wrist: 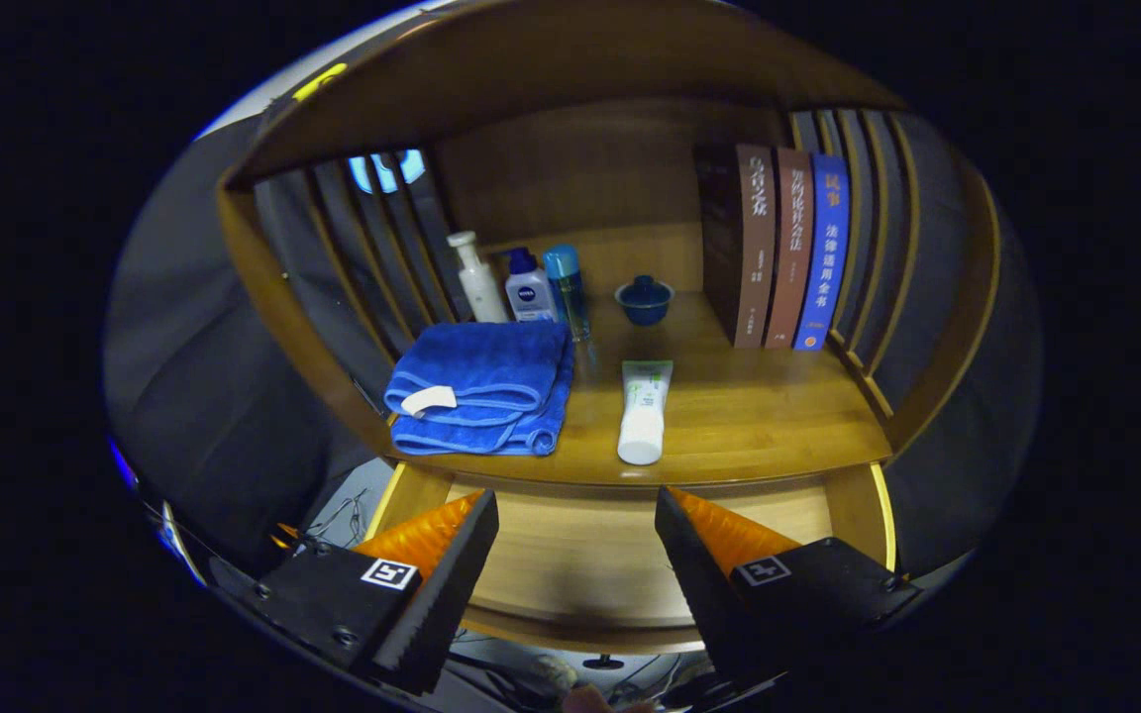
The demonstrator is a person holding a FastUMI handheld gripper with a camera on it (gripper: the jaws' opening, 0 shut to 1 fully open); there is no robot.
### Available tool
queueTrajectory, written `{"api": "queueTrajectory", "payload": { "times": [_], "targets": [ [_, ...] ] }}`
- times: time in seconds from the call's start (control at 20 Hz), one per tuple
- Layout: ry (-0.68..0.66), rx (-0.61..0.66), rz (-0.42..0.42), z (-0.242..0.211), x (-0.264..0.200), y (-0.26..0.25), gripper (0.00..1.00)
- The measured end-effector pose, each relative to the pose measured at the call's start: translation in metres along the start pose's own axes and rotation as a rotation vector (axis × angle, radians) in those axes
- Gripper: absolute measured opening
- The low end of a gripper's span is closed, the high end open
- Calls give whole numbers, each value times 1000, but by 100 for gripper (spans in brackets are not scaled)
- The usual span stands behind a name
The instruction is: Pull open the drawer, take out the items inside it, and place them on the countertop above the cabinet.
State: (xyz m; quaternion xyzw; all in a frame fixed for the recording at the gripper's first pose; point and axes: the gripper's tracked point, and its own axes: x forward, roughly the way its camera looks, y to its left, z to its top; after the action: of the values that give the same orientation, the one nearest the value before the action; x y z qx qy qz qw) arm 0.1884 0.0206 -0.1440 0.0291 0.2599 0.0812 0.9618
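Hovering over the pulled-out drawer [580, 555], gripper [575, 555] with fingers apart, holding nothing. Countertop [749, 416]: white tube [644, 414] lying near front edge, cap forward; folded blue towel [483, 386] at front left corner; three bottles [521, 282] behind towel; small blue bowl [644, 300] mid-rear; three upright books [778, 259] along right edge.

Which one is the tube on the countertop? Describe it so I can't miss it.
On the wooden countertop above the open drawer, look between the folded blue towel and the three books. The tube lies flat near the front edge, just beyond the open gripper; it is white and lying down, unlike the upright bottles.
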Motion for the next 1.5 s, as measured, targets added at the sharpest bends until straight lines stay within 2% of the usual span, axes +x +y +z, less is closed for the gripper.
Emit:
{"api": "queueTrajectory", "payload": {
  "times": [0.2,0.3,0.5,0.65,0.75,1.0,1.35,1.5],
  "targets": [
    [-224,-45,-67,-28,-42,-5,100],
    [-295,-38,-104,-52,-58,-8,100],
    [-410,-65,-119,-92,-78,0,100],
    [-412,-55,-103,-135,-70,12,100],
    [-388,-56,-123,-159,-56,10,100],
    [-343,-32,-178,-190,-16,-11,100],
    [-398,-34,-182,-185,-5,-14,100],
    [-388,-17,-178,-163,8,-15,100]
  ]
}}
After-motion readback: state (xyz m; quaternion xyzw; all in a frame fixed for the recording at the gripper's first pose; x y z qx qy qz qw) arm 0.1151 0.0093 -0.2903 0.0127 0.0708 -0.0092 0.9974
